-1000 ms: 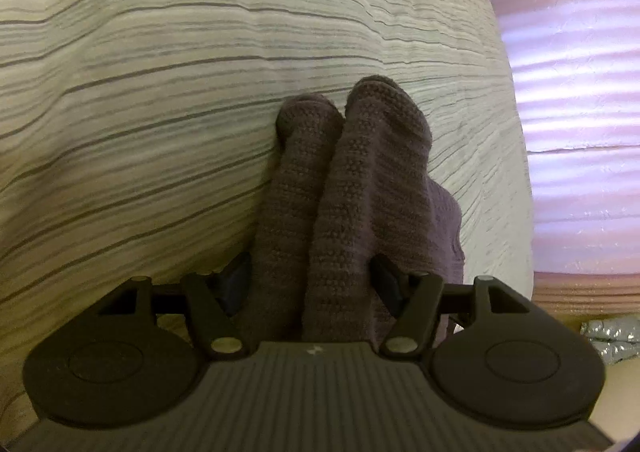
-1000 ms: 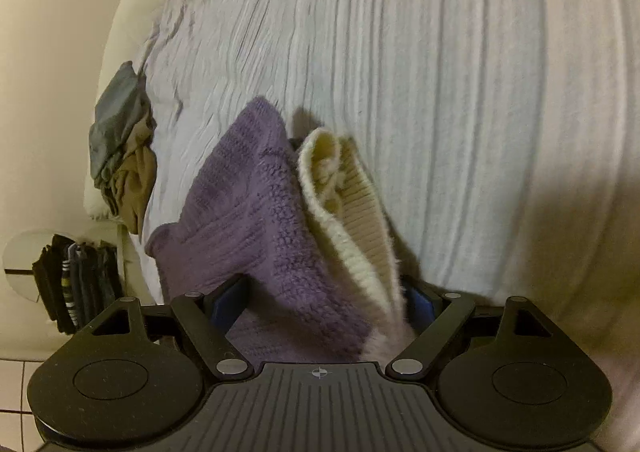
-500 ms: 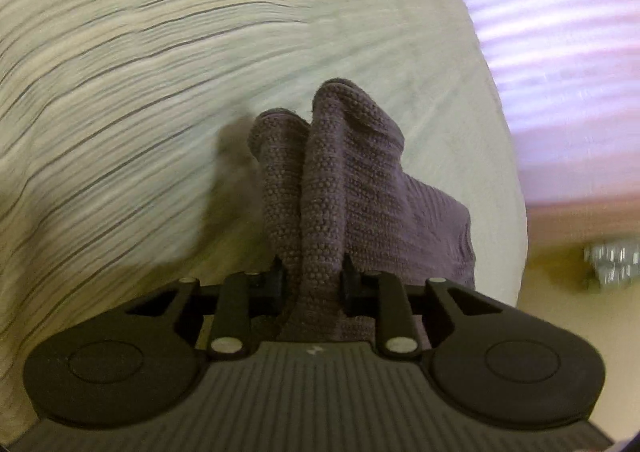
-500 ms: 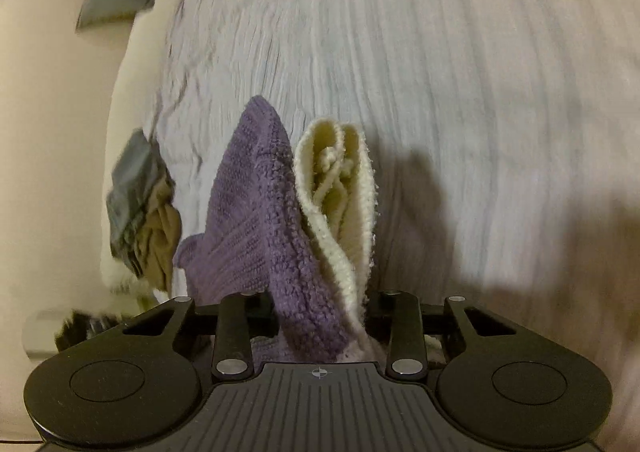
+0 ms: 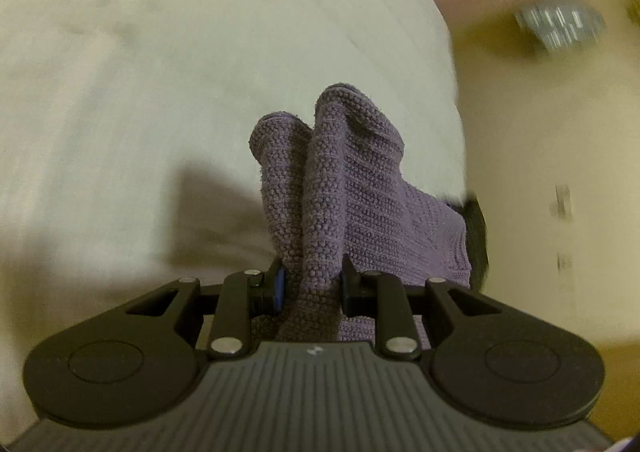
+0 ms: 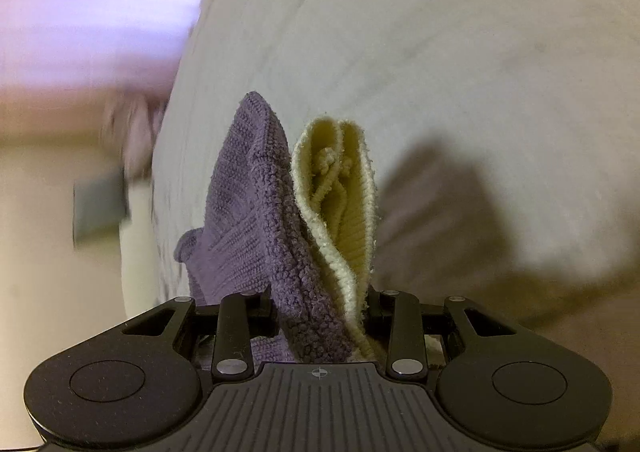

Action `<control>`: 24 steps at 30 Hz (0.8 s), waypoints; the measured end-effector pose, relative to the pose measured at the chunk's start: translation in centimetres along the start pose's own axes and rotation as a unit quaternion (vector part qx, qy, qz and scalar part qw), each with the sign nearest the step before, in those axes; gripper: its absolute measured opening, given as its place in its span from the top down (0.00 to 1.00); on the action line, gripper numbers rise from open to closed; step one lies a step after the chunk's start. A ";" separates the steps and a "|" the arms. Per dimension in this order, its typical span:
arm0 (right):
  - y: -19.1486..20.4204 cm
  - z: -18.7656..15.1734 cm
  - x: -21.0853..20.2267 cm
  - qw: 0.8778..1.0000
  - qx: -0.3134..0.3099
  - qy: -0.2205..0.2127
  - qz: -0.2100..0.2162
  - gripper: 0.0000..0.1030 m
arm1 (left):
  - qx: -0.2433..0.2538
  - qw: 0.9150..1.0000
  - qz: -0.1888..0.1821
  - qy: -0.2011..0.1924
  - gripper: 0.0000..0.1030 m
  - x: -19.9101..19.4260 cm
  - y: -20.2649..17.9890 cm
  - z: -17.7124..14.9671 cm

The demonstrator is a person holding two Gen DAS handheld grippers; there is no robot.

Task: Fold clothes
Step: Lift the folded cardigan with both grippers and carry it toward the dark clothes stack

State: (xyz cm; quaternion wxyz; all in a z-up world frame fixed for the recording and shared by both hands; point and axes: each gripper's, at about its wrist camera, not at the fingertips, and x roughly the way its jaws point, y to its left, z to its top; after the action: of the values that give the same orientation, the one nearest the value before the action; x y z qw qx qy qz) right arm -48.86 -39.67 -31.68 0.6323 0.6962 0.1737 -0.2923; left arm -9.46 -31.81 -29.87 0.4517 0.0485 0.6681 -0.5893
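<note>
Fingers (image 5: 280,284) of the left gripper (image 5: 312,286) stand narrowly apart and pinch a bunched fold of the purple knitted garment (image 5: 352,187), which rises between them and hangs off to the right. Fingers (image 6: 270,312) of the right gripper (image 6: 320,316) are likewise drawn in, clamped on another part of the same garment (image 6: 248,211), where the purple knit and its cream ribbed trim (image 6: 344,211) are pressed together side by side; a knotted cream cord shows inside the folded trim.

Largest in both views is the bed (image 5: 160,71), covered in a pale sheet that fills most of each picture, blurred. The garment is lifted above this sheet, and dark shadows of it fall on the bedding beside each gripper. Past the bed's edge the left wrist view shows a yellowish floor and a blurred silvery object (image 5: 560,25). The right wrist view shows a light, striped surface at upper left and a blurred grey shape (image 6: 100,207) beside the bed.
</note>
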 end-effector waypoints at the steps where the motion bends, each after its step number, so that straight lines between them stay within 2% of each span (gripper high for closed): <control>1: -1.0 -0.3 -2.0 1.000 0.015 -0.022 0.000 0.67 | 0.017 1.000 -0.005 0.017 0.81 1.5 -1.7 0.2; 4: -4.1 -0.9 -7.8 0.995 0.056 -0.086 0.002 0.67 | 0.068 0.996 -0.022 0.062 0.81 5.9 -7.1 0.1; 8: -7.9 -0.5 -14.1 0.983 0.104 -0.151 0.009 0.67 | 0.115 0.987 -0.041 0.103 0.81 12.3 -13.8 1.0; 11: -10.3 1.5 -18.2 0.975 0.129 -0.182 0.011 0.67 | 0.136 0.982 -0.050 0.122 0.81 16.2 -18.6 -0.9; 16: -13.2 8.6 -25.3 0.967 0.129 -0.218 0.010 0.67 | 0.155 0.977 -0.074 0.130 0.81 23.2 -26.3 -1.3; 24: -14.8 21.0 -33.7 0.953 0.085 -0.289 0.029 0.67 | 0.212 0.964 -0.120 0.103 0.81 33.8 -39.2 2.2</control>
State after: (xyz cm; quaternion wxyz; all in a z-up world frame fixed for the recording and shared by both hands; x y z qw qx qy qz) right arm -87.73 -53.96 -22.71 0.6022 0.6377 -0.0628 -0.4761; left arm -51.51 -61.25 -22.77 0.2854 0.1230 0.5719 -0.7592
